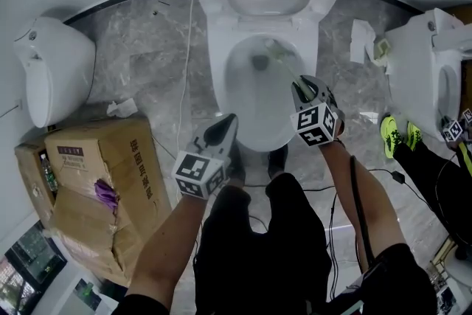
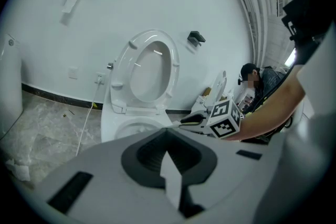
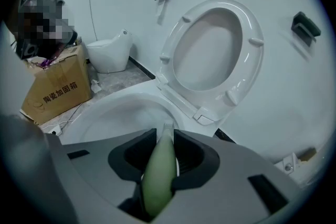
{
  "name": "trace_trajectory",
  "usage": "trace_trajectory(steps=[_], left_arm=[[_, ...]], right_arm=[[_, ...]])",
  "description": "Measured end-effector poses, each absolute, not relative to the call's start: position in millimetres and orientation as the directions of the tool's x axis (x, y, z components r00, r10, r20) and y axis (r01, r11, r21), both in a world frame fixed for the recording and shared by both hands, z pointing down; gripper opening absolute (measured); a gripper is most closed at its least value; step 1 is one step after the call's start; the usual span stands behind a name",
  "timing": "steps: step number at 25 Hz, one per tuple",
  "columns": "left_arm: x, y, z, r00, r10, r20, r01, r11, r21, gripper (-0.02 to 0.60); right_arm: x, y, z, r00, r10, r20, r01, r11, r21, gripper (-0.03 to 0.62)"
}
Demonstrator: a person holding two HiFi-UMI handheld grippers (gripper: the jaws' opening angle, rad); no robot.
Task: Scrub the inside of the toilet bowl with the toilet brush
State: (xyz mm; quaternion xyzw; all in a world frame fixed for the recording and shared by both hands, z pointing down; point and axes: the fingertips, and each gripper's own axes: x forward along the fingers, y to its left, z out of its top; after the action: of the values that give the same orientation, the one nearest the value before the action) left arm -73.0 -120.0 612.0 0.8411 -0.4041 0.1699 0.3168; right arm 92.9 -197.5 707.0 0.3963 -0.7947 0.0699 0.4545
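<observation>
Right tool (image 1: 302, 87) gripping brush (image 1: 283, 63), angled into bowl (image 1: 247, 113)

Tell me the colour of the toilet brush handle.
The toilet brush handle is pale green; the right gripper view shows it best.

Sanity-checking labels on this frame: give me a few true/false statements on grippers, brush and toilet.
1. The right gripper is shut on the toilet brush. True.
2. The left gripper holds a sponge. False: its jaws are together on nothing.
3. The toilet seat is down. False: the seat is raised.
4. The brush head is inside the toilet bowl. True.
5. A cardboard box stands on the floor left of the toilet. True.
</observation>
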Motion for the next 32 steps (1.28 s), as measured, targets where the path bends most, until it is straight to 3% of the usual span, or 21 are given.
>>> trace_trajectory(steps=[32], left_arm=[[-62.5,-67.0,587.5,0.666,-0.529,0.526,-0.744,-0.53,0.408,0.009]], right_arm=[[124.2,-119.6,697.4,-0.154,-0.535,0.831,-0.749,0.612,0.255,0.109]])
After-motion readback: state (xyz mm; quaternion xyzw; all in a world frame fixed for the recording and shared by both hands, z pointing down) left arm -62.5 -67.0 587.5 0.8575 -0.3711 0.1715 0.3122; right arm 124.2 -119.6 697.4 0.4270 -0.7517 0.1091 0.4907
